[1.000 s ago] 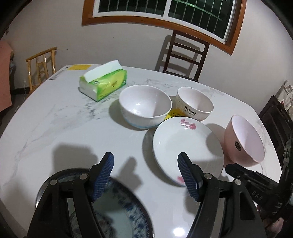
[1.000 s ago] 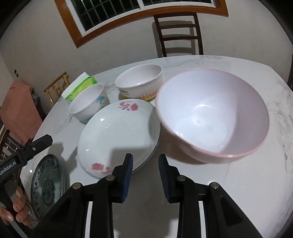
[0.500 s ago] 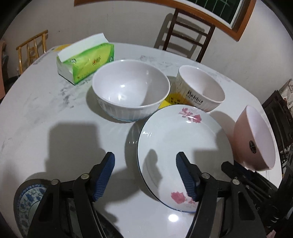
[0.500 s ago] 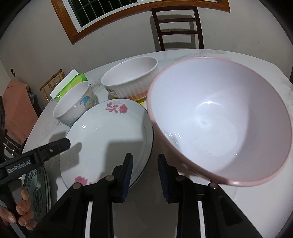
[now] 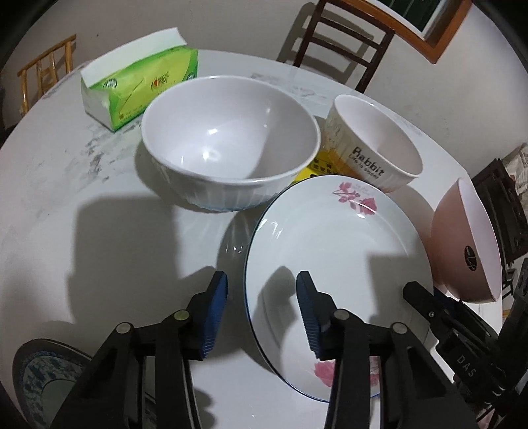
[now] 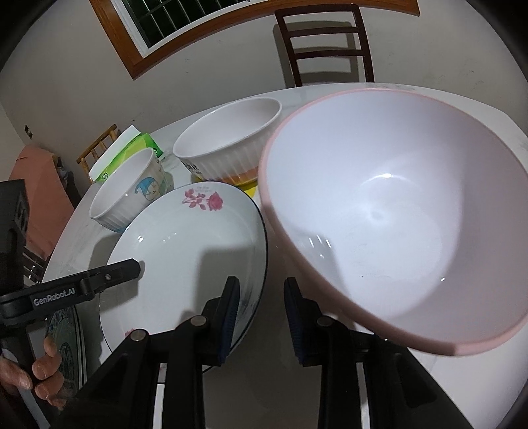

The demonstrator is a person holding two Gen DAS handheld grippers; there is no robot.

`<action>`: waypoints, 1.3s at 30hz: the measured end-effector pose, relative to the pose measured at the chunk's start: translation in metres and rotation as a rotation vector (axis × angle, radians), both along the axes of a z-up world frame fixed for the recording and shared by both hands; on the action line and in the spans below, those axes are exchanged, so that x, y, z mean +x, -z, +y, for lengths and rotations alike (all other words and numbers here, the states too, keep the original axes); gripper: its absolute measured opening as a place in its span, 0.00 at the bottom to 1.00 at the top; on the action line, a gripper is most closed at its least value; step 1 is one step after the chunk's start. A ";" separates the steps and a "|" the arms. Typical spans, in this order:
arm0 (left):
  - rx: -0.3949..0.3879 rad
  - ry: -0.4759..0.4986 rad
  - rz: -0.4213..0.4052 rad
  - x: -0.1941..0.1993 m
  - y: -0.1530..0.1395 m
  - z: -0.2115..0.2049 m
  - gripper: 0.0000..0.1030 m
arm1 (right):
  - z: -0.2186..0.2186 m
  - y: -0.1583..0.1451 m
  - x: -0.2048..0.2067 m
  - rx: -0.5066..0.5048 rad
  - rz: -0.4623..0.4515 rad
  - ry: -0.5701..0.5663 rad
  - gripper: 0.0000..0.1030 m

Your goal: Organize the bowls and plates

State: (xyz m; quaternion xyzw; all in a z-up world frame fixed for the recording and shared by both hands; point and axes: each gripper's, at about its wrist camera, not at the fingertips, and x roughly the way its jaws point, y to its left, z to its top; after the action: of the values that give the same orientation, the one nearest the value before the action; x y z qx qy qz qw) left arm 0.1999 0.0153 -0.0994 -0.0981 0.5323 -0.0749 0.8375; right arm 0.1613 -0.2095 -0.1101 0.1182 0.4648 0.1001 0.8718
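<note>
A white marble-veined tabletop (image 5: 99,231) fills the ground under both grippers, lit hard enough that they cast dark shadows on it. The left gripper (image 5: 260,313) is closing, its blue pads not yet touching anything, with the near rim of the flowered plate (image 5: 336,264) between them. Below and to the left of it, at the tabletop's edge, lies a blue-patterned plate (image 5: 43,373). A person's hand (image 6: 36,373) holds this gripper's handle.

The right gripper (image 6: 262,318) has its pads narrowly parted with only bare tabletop showing in the gap. Its left pad hangs over the flowered plate's edge. The pink bowl (image 6: 396,214) sits tipped towards it, just ahead and to the right, its rim overlapping the right finger's arm. I cannot tell whether they touch.

Beyond the flowered plate and touching or nearly touching its far rim stand a ribbed white bowl (image 5: 231,132) and a smaller bowl printed "Rabbit" (image 5: 373,142), with something flat and yellow (image 5: 313,168) between them. Farther left is a green tissue pack (image 5: 142,85).

Past the tabletop a dark wooden chair (image 6: 326,43) stands against a plain wall under a wood-framed window (image 6: 184,19). A yellow chair (image 5: 46,62) stands far left.
</note>
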 end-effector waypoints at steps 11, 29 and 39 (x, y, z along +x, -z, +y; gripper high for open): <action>0.027 0.026 0.000 0.000 0.000 -0.006 0.19 | 0.003 0.000 0.000 0.020 0.029 -0.019 0.14; 0.029 0.052 -0.015 -0.021 -0.009 -0.010 0.18 | 0.006 -0.015 -0.028 -0.028 0.016 -0.045 0.14; 0.029 0.042 -0.033 -0.029 -0.022 -0.008 0.18 | 0.012 -0.029 -0.036 -0.026 -0.012 -0.062 0.14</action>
State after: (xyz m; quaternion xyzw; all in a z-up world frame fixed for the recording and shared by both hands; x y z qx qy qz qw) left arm 0.1713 0.0072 -0.0770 -0.0736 0.5212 -0.0865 0.8458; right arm 0.1255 -0.1977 -0.0806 0.0919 0.4645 0.1218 0.8723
